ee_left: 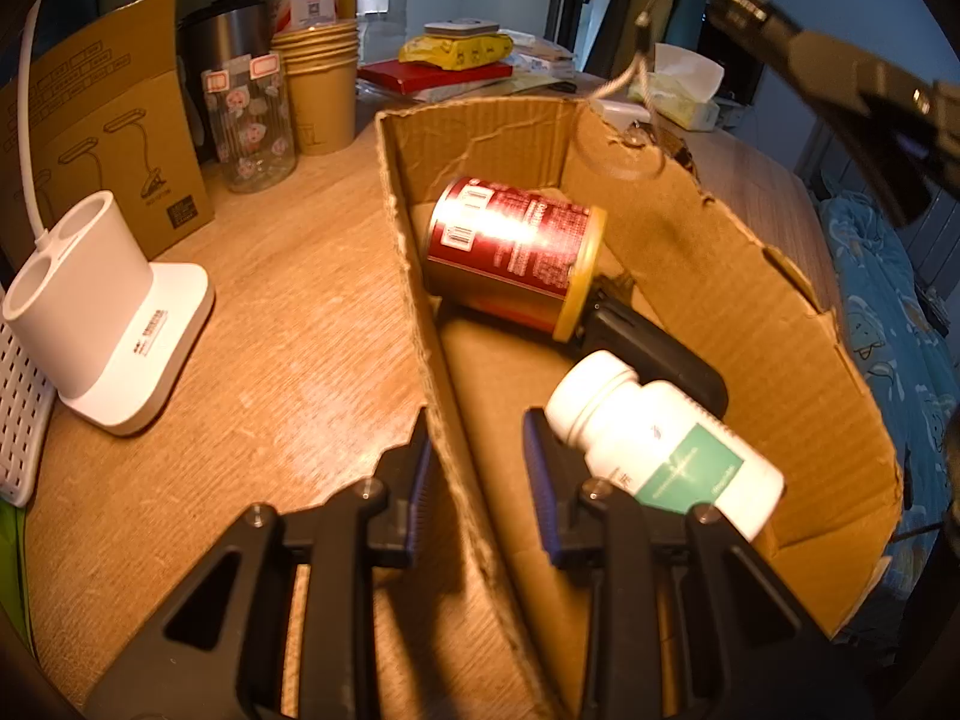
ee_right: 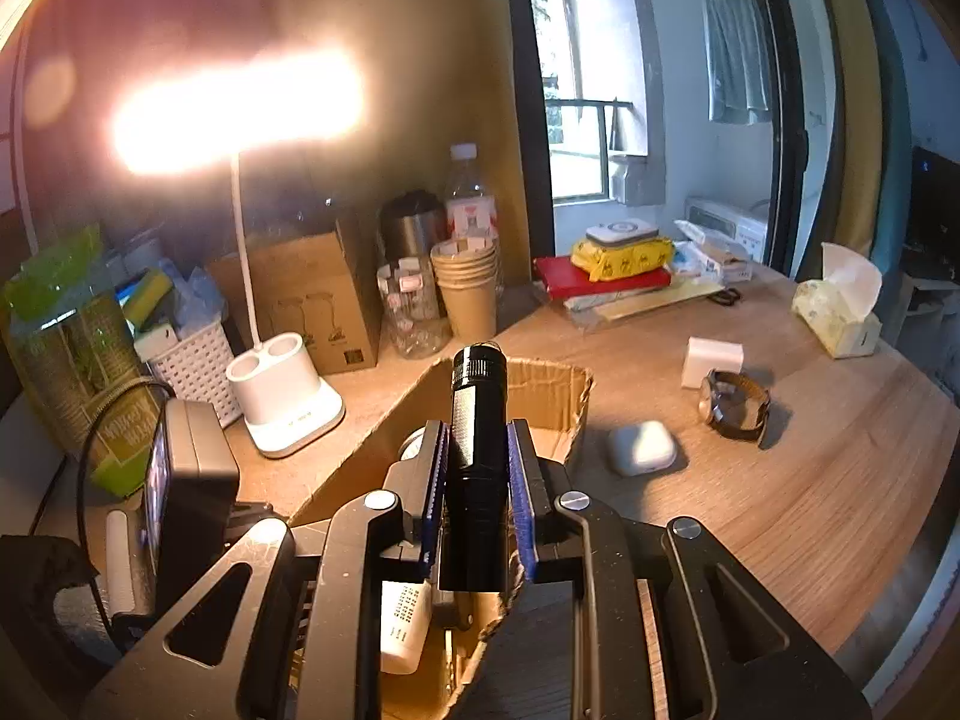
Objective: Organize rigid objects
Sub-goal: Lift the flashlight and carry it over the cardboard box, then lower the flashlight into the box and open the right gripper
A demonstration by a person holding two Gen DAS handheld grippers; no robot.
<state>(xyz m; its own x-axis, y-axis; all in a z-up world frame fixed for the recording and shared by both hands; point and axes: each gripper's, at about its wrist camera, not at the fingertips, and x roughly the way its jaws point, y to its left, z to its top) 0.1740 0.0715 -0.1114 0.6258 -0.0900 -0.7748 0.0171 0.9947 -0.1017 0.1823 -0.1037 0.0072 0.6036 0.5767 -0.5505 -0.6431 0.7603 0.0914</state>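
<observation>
Gripping ribbed black cylindrical flashlight (ee_right: 477, 450) | right tool (ee_right: 477, 483) | corrugated cardboard box (ee_left: 750, 300)

The black object (ee_left: 654, 354) in the cardboard box (ee_left: 750, 300) lies half hidden behind the red can (ee_left: 510, 252) and white bottle (ee_left: 666, 438). Lamp glare (ee_right: 240, 111) washes out the wall. The flashlight (ee_right: 477, 468) hides the box floor.

A lit desk lamp (ee_right: 240, 114) glares over the wooden table (ee_right: 780, 480) beside a window (ee_right: 576, 120).
</observation>
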